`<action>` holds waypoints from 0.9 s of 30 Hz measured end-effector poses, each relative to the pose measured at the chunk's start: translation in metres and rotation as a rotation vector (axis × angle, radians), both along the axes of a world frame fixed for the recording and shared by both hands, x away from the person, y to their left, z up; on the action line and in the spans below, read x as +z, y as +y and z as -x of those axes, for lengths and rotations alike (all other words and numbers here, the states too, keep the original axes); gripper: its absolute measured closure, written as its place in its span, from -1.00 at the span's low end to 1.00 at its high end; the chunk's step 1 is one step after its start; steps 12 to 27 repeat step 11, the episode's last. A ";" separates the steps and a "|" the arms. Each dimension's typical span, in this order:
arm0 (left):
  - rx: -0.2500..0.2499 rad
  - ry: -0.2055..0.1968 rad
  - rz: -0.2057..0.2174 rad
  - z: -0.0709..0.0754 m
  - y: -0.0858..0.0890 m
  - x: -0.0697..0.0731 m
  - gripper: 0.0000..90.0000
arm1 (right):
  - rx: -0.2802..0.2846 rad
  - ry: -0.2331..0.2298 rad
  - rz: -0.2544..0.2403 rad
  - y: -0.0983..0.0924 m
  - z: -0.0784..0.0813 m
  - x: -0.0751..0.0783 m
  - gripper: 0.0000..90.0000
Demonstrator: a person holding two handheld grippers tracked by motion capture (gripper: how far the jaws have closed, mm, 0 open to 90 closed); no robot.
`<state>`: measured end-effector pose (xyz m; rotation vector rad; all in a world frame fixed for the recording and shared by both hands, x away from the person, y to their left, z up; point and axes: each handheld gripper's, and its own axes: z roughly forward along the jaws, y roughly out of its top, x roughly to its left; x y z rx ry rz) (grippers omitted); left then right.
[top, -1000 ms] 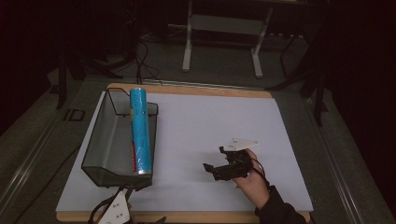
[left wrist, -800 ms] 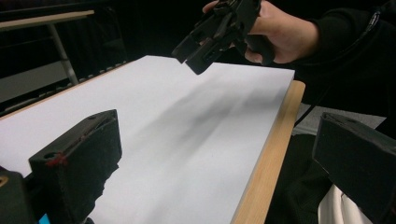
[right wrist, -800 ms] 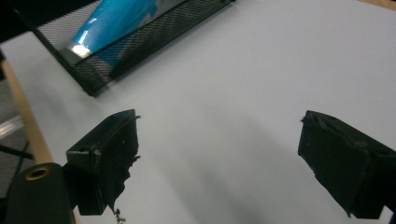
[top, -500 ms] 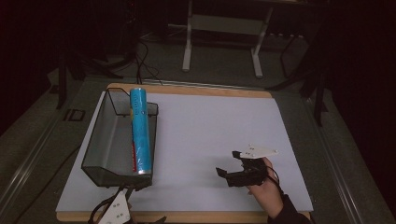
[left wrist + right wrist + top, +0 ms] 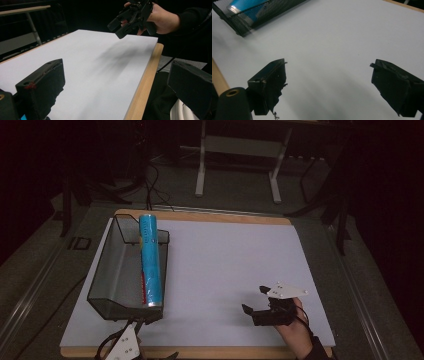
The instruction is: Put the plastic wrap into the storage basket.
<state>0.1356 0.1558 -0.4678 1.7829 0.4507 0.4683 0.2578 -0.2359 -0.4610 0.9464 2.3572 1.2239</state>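
A blue tube (image 5: 150,261) lies lengthwise in a black wire-mesh basket (image 5: 107,270) at the left of the white board (image 5: 225,260). My right gripper (image 5: 254,300) hovers over the board's near right corner, held by a hand (image 5: 299,332), with its jaws wide apart and nothing between them. In the right gripper view the right gripper (image 5: 329,80) looks down on bare board, with the basket (image 5: 244,22) and tube (image 5: 247,6) at the top left. My left gripper (image 5: 159,336) sits at the near edge by the basket. In its own view the left gripper (image 5: 115,82) stands open and empty, facing the right gripper (image 5: 117,28).
The board rests on a wooden table with a rim (image 5: 235,352) along the near edge. Metal stand legs (image 5: 202,170) and cables (image 5: 150,185) lie on the dark floor behind. White board stretches between the basket and the right gripper.
The right gripper has drifted to the right and toward the near edge of the board, jaws still open. The left gripper, basket and tube have stayed put.
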 end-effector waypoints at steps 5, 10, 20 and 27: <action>-0.001 0.003 0.001 0.000 0.000 0.000 -0.96 | -0.009 -0.026 0.002 -0.002 -0.004 -0.002 -0.73; 0.002 0.003 0.002 -0.001 0.001 0.001 -0.96 | -0.009 -0.016 0.004 -0.003 -0.006 -0.005 -0.73; 0.001 0.003 0.002 -0.001 0.001 0.000 -0.96 | -0.009 -0.020 0.002 -0.002 -0.006 -0.005 -0.73; 0.001 0.003 0.002 -0.001 0.001 0.000 -0.96 | -0.009 -0.020 0.002 -0.002 -0.006 -0.005 -0.73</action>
